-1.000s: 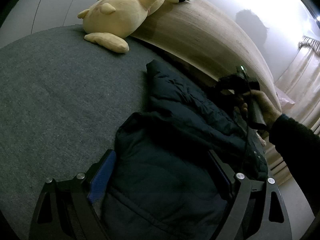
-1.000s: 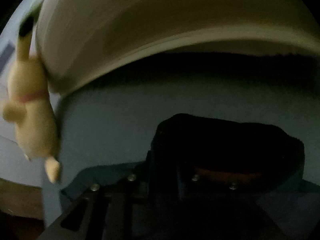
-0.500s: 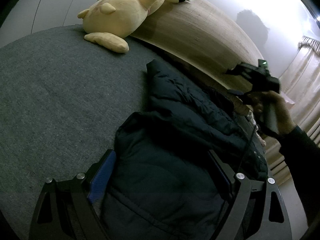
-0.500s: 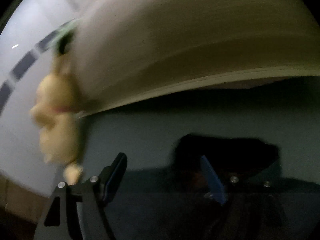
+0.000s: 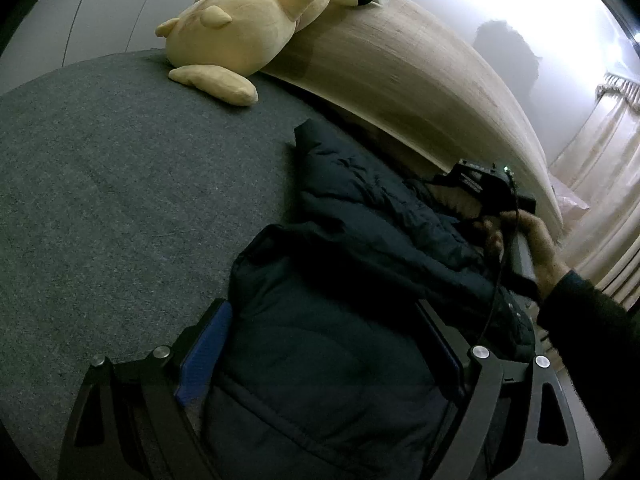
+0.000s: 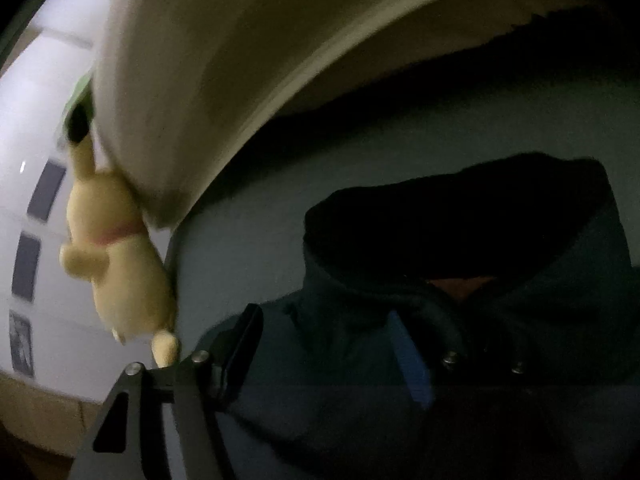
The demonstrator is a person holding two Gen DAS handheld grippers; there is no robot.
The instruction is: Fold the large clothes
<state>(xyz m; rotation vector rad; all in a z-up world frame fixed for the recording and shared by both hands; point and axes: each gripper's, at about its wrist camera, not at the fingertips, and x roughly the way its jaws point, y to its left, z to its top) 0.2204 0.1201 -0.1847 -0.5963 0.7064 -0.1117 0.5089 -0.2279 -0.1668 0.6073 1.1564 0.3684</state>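
Note:
A dark navy puffer jacket (image 5: 344, 320) lies on the grey bed cover (image 5: 120, 200), partly folded, one part reaching toward the headboard. My left gripper (image 5: 320, 344) is open, its jaws wide apart over the jacket's near part, not closed on it. My right gripper (image 5: 480, 184), held in a hand, sits at the jacket's far right end. In the right wrist view this gripper (image 6: 324, 344) is open, with jacket fabric (image 6: 460, 280) lying between and over its blue-padded fingers (image 6: 412, 360). The view is dark and blurred.
A yellow plush toy (image 5: 240, 28) leans on the beige headboard (image 5: 400, 80) at the back; it also shows in the right wrist view (image 6: 116, 260). Curtains (image 5: 600, 160) hang at the right. The bed's right edge lies beside the jacket.
The right gripper opened from shut on the jacket, lifted off it, then came back down to its far end. The left gripper has not moved.

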